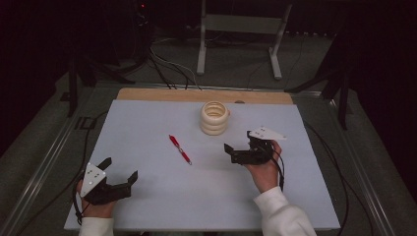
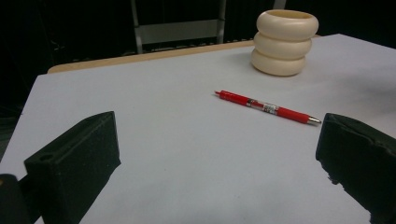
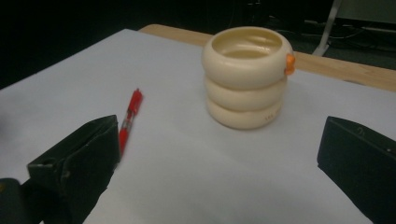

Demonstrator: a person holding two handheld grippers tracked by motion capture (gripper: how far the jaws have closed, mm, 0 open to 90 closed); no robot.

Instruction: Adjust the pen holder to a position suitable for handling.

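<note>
Start position, nothing grasped: left claw and right claw both spread and empty above counter; red pen lies beside cream holder, likely awaiting a pinch.

My left gripper sits low at the near left of the counter, jaws spread wide, pointing toward the middle. My right gripper is at the right, farther up, jaws apart and aimed left; its grey plate is on top. A red pen lies slanted between them, apart from both. Beyond it, toward the far edge, stands a cream holder of stacked rings, upright. My sleeves are white.
</note>
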